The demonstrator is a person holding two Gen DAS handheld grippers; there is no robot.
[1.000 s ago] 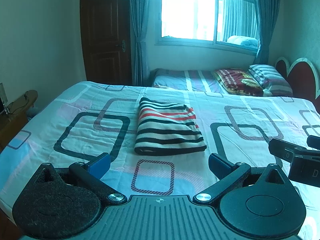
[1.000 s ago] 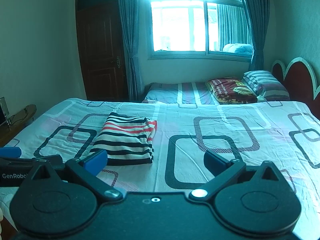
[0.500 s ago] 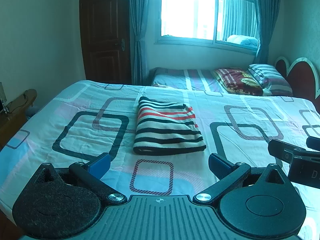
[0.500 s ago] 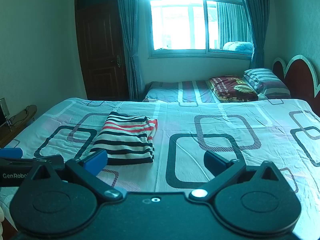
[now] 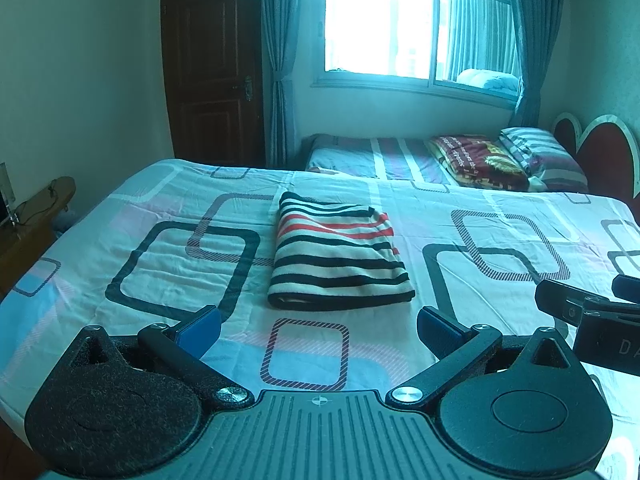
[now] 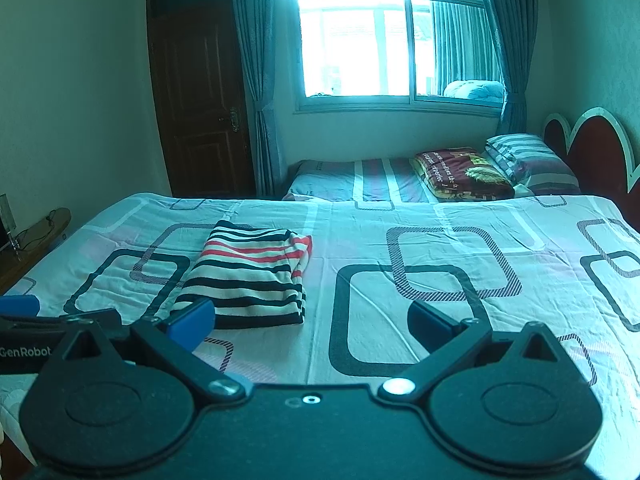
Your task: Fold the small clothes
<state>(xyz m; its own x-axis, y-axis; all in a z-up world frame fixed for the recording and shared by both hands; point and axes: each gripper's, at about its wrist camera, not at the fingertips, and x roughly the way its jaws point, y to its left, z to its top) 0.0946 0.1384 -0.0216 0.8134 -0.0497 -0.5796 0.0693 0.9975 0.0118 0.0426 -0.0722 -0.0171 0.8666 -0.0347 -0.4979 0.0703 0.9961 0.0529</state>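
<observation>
- Striped garment (image 5: 338,258): 1 piece, folded into a flat rectangle with black, cream and red stripes. It lies on the bedsheet (image 5: 168,264), apart from both grippers, with its thick folded edge on the side nearest them.
- Bedsheet: pale, printed with dark rounded squares, spread under the garment and lightly creased.
- Left gripper (image 5: 318,326): 2 blue-tipped fingers (image 5: 200,326) spread wide, holding nothing. It hovers on the near side of the garment, just short of the folded edge, and the garment sits centred in the gap as seen from the left wrist.
- Right gripper (image 6: 310,322): 2 fingers spread wide, holding nothing. It sits near the garment's right corner; from the right wrist its left finger (image 6: 192,320) overlaps the garment's near edge, though contact cannot be told.
- Second bed (image 6: 356,180): beyond the garment, with a striped cover.
- Blanket (image 6: 460,174): dark red, folded, on the second bed, far from the garment.
- Pillow (image 6: 528,160): striped, just beside the blanket.
- Headboard (image 6: 592,148): red with a white scalloped rim, far right of the garment.
- Window (image 5: 400,28): bright, behind the garment, flanked by curtains (image 5: 280,60).
- Door (image 5: 212,72): dark wood, closed, behind and left of the garment.
</observation>
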